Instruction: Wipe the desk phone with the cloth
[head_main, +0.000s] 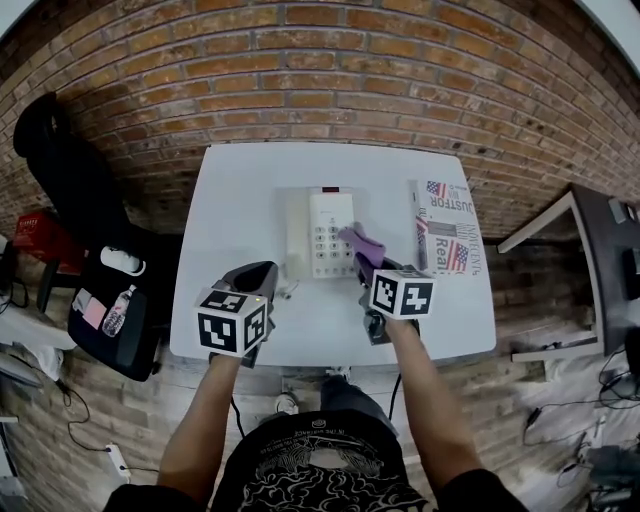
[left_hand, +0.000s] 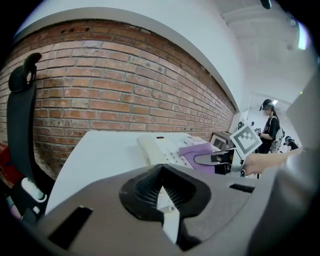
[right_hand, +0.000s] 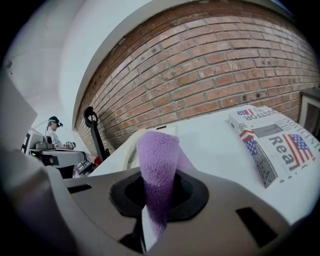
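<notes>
A white desk phone (head_main: 320, 233) lies in the middle of the white table (head_main: 240, 190), its handset on the left side. My right gripper (head_main: 363, 265) is shut on a purple cloth (head_main: 361, 242), which hangs over the phone's right edge. In the right gripper view the cloth (right_hand: 157, 165) stands up between the jaws, with the phone (right_hand: 131, 152) just behind it. My left gripper (head_main: 262, 278) hovers at the phone's near left corner, shut with nothing in it. From the left gripper view, the phone (left_hand: 162, 149), the cloth (left_hand: 197, 150) and the right gripper (left_hand: 220, 160) are ahead.
A folded newspaper (head_main: 443, 226) lies on the table right of the phone. A black chair (head_main: 60, 165) and a bag with a bottle (head_main: 110, 310) stand left of the table. A brick wall (head_main: 330, 70) runs behind. A person (left_hand: 270, 127) stands far off.
</notes>
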